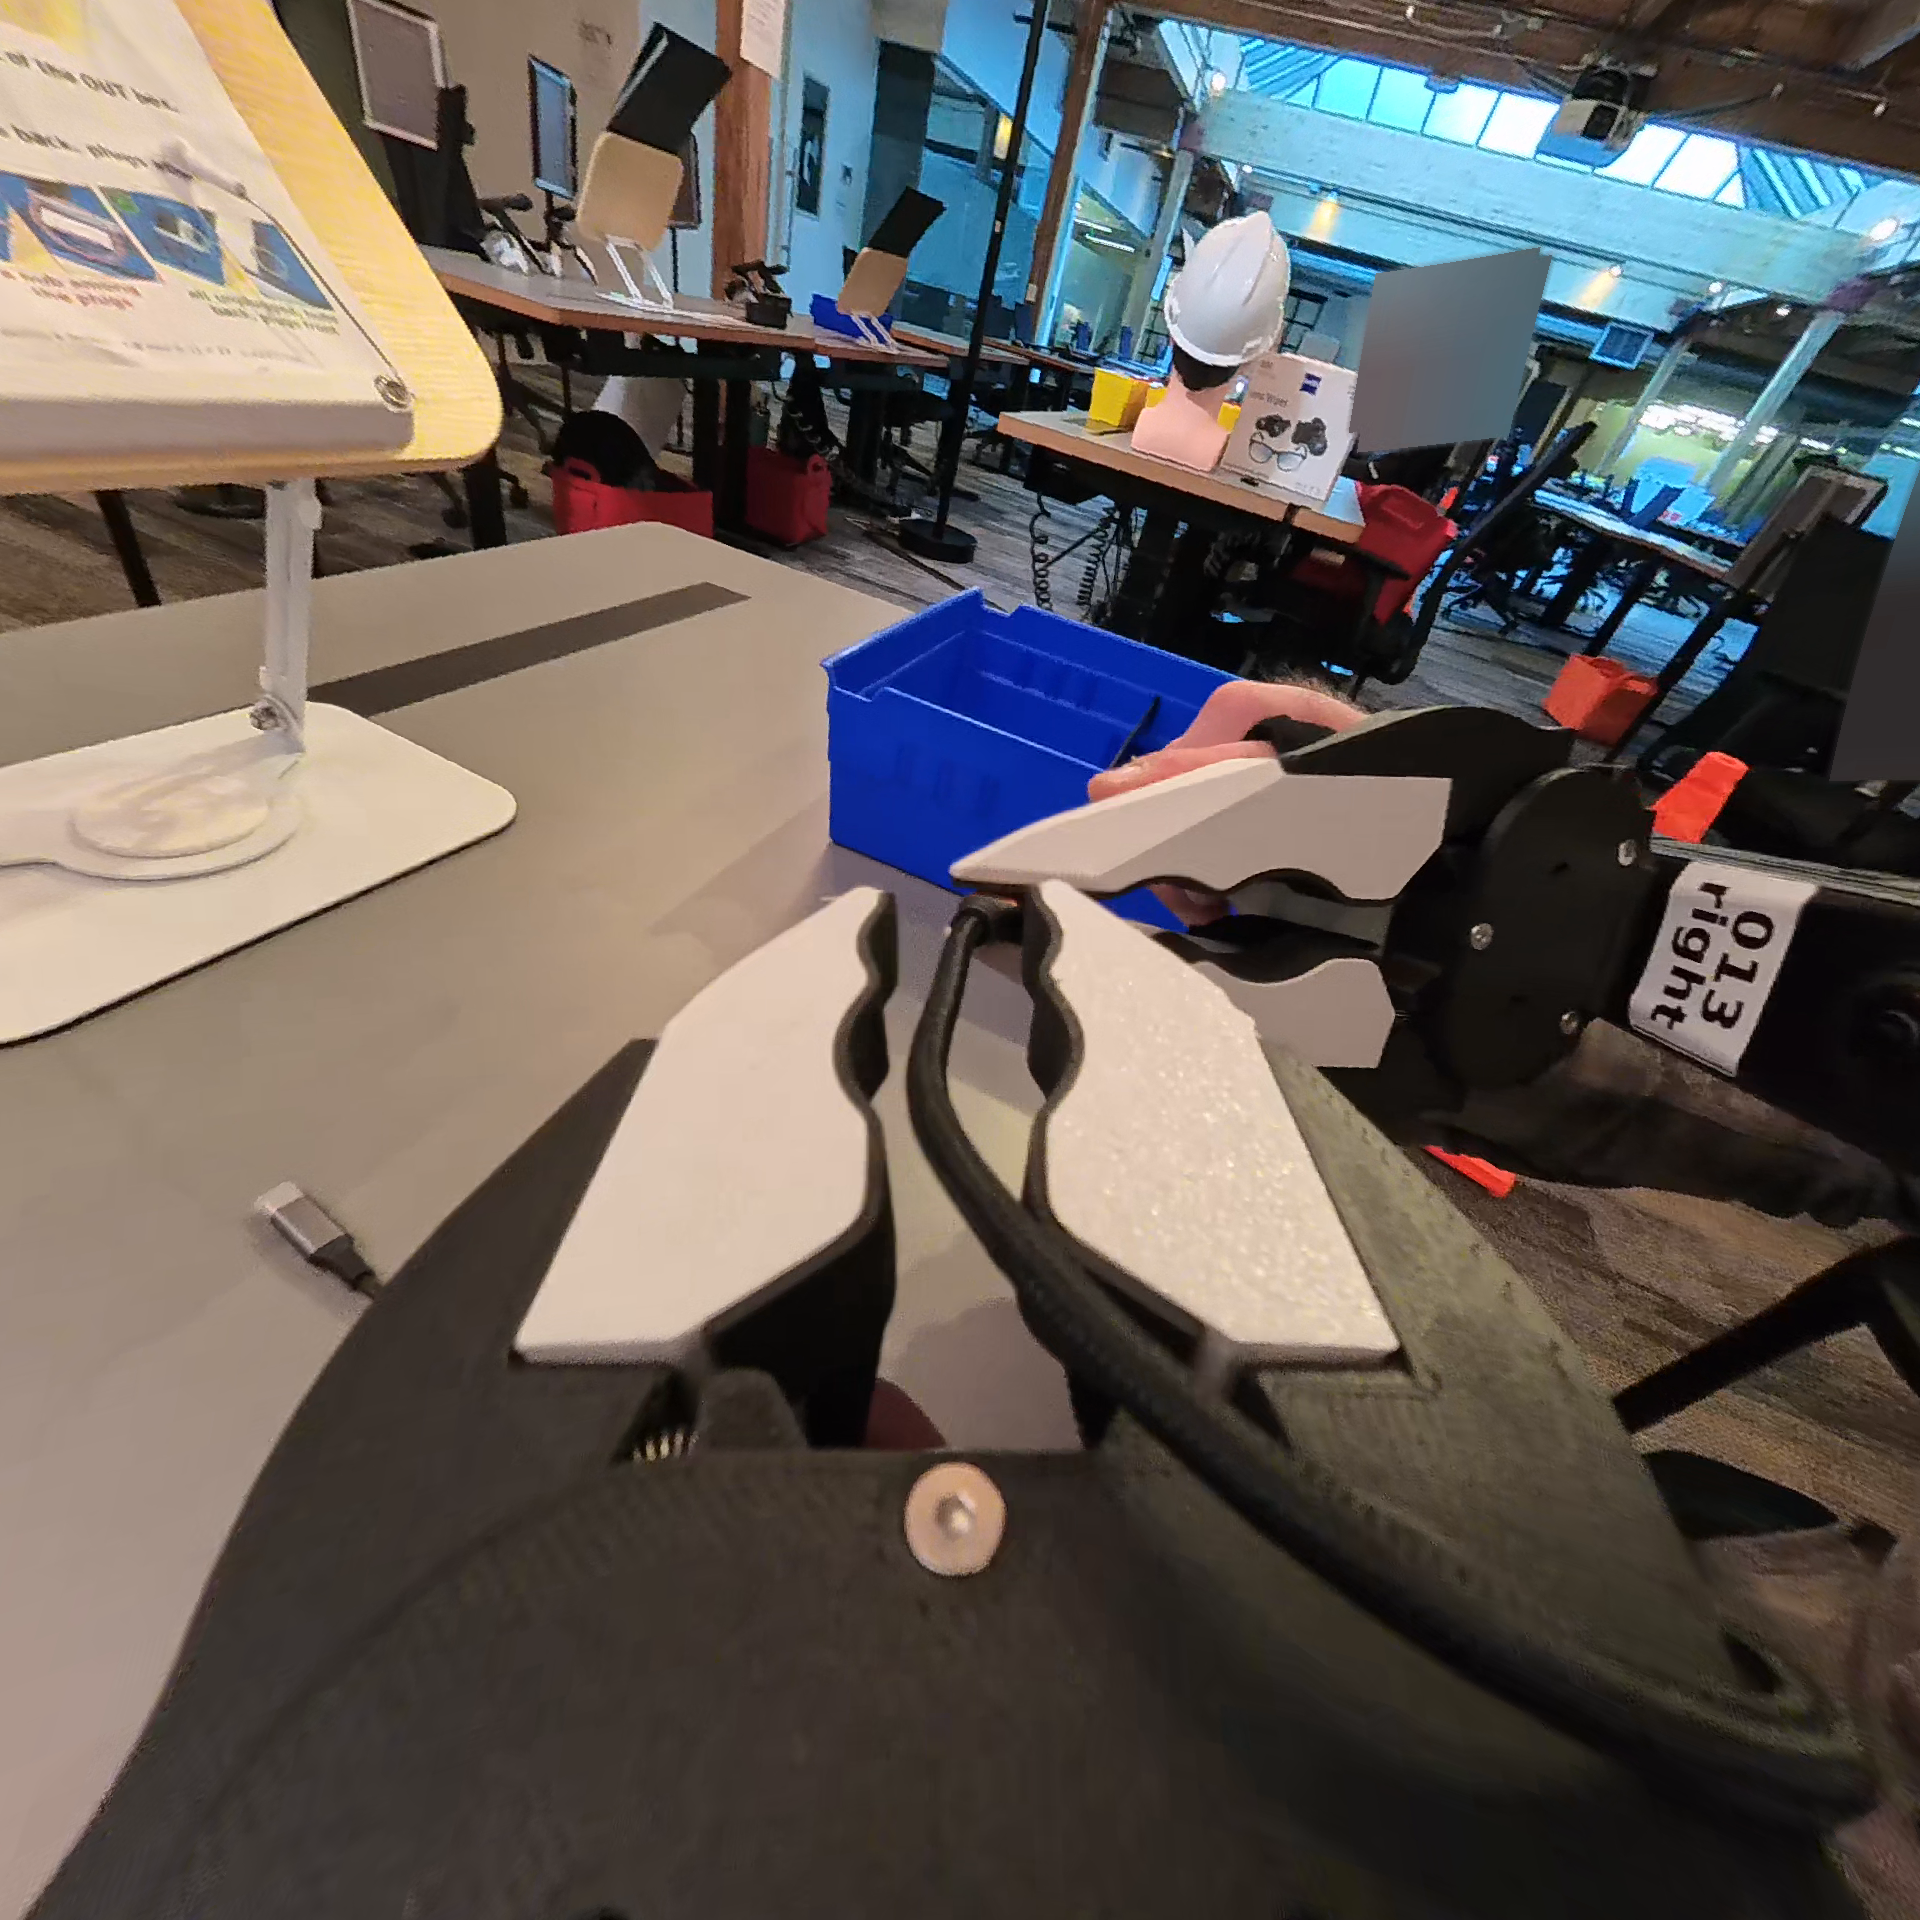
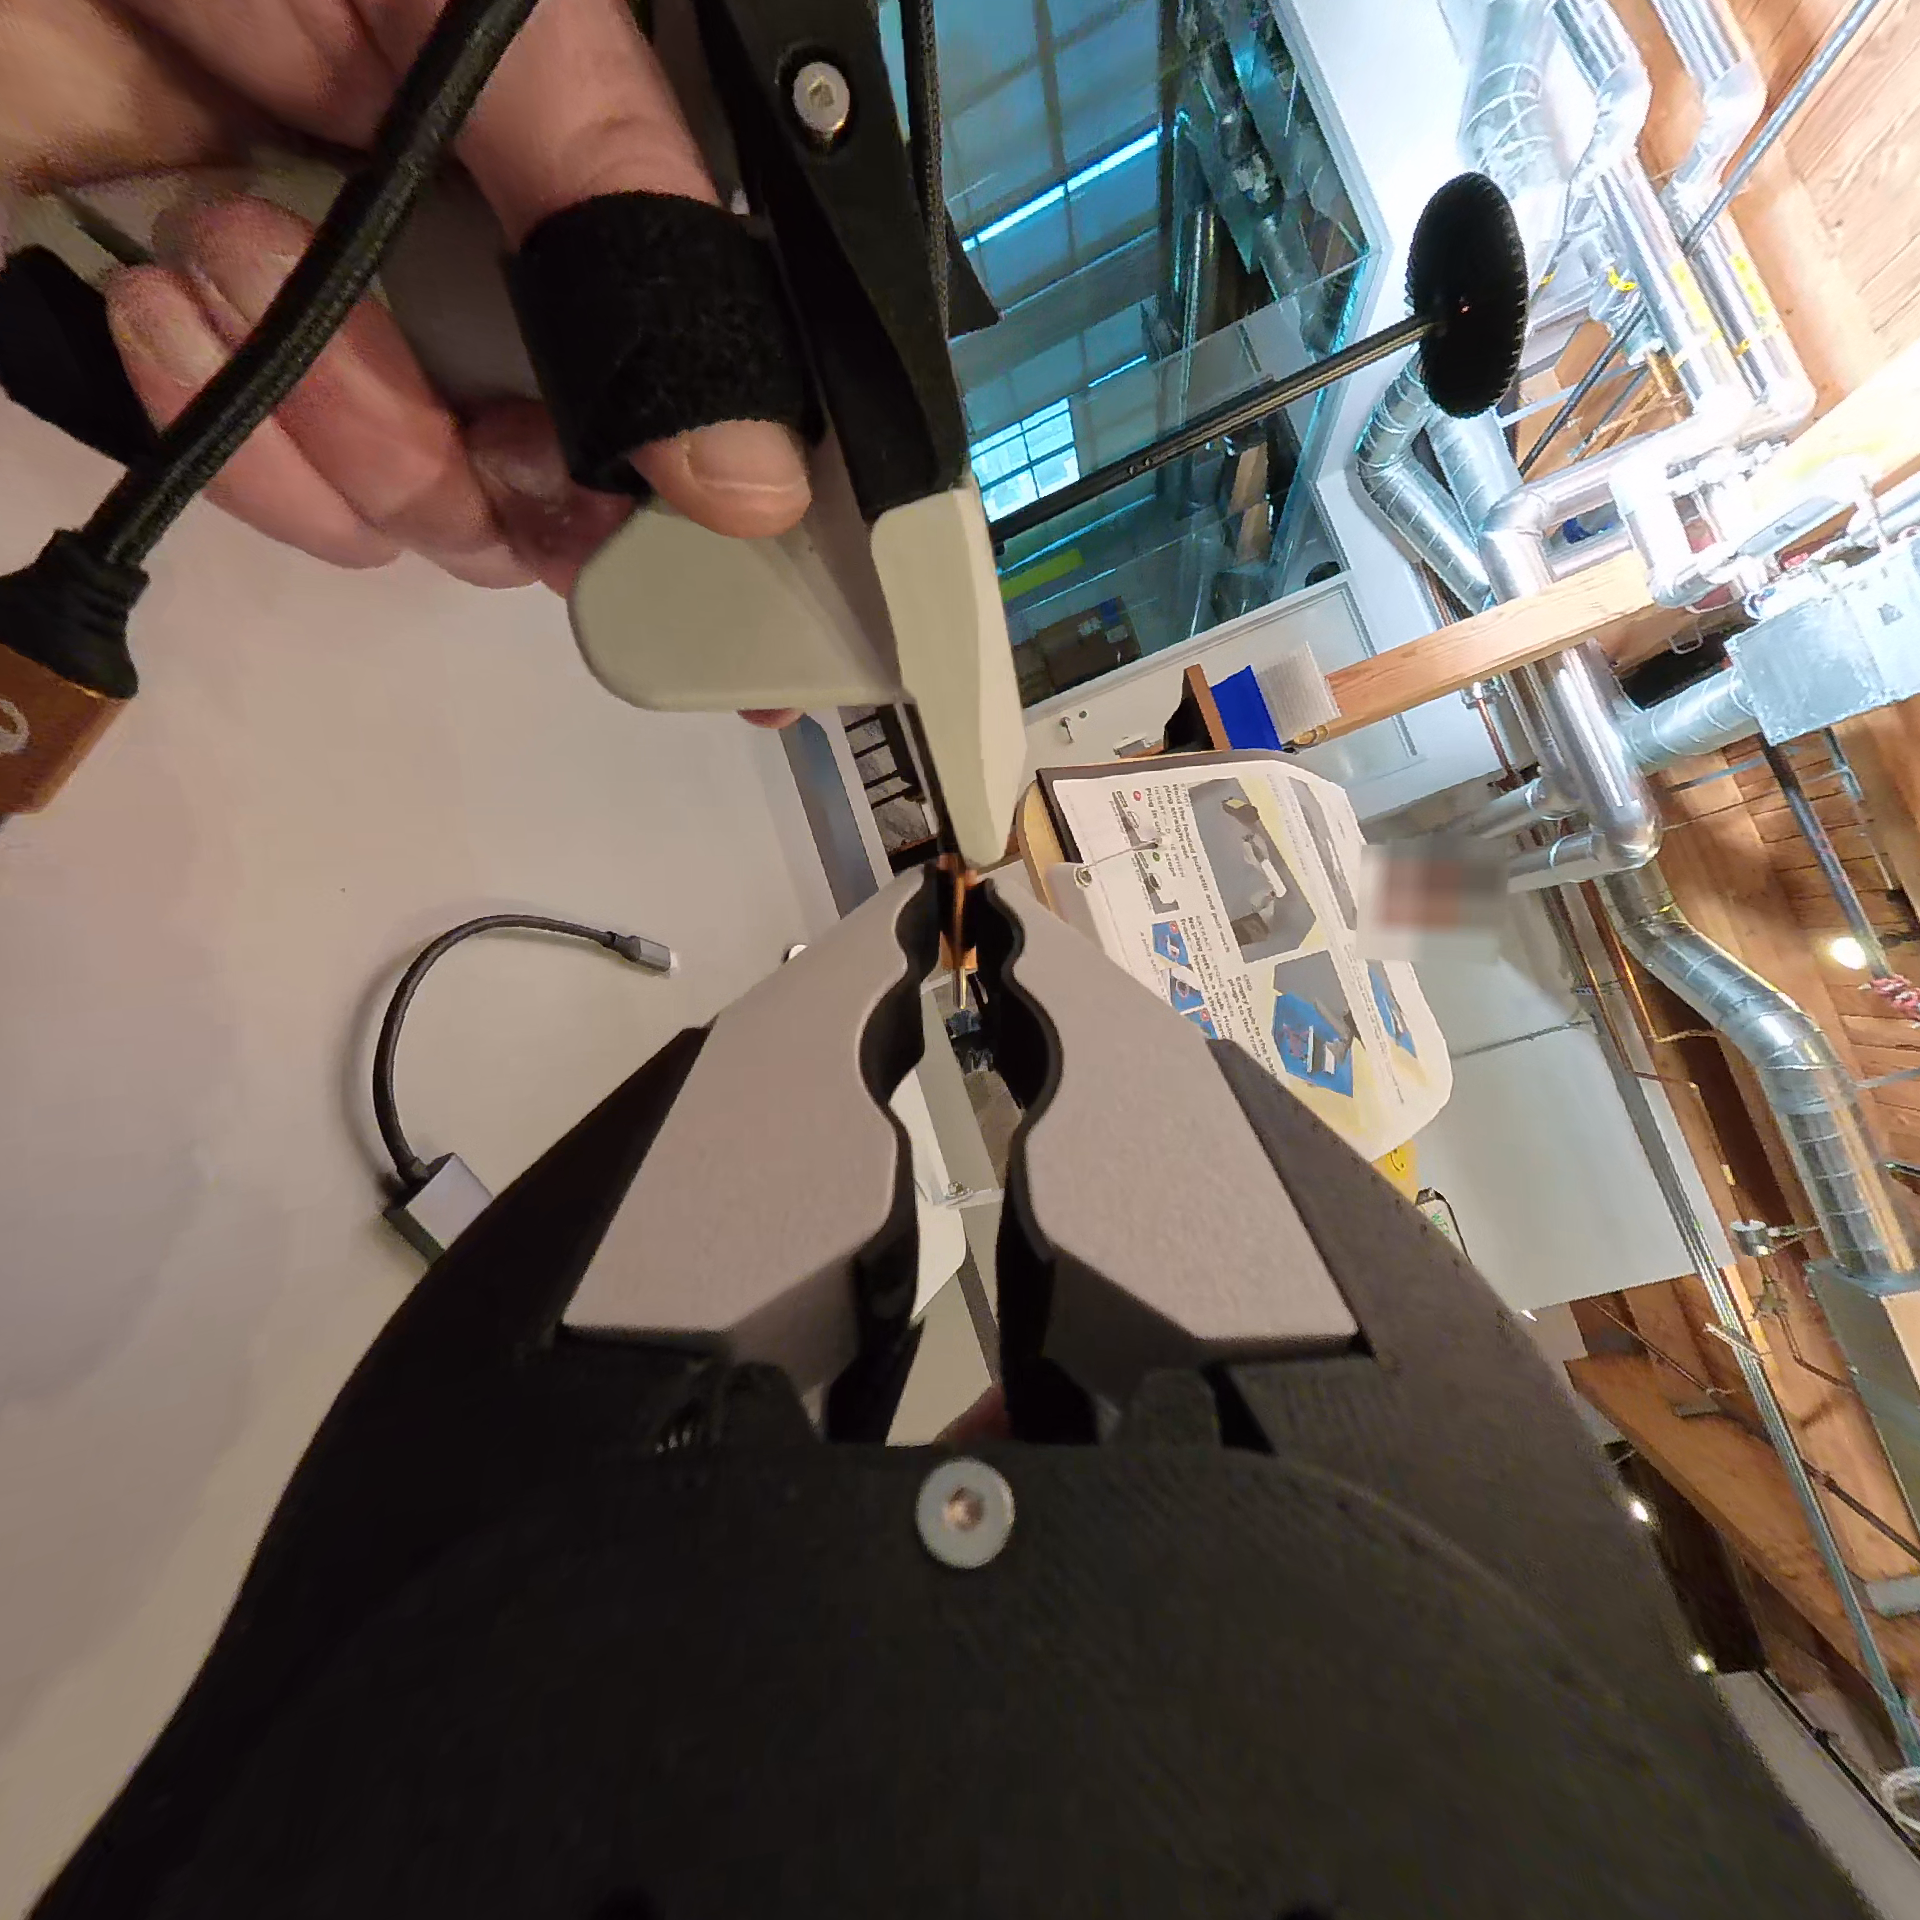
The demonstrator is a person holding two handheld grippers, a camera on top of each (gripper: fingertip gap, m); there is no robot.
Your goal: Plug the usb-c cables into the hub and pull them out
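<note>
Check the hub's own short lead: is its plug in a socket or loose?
Loose. The grey hub lies on the table, and its lead's plug rests bare on the surface, joined to nothing.

R hand-held gripper [image 2: 961, 904] clamps copper plug [image 2: 954, 925]; hub [image 2: 431, 1205] on table [image 2: 260, 883].

A printed white label [image 1: 1714, 977] on my right gripper [image 1: 987, 888], a worded instruction sheet [image 1: 156, 229] on its stand [image 1: 286, 613], a branded box [image 1: 1294, 426] far off.

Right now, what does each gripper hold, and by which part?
The right gripper pinches the black cable by its copper plug. The left gripper, open around the cable, grips nothing.
</note>
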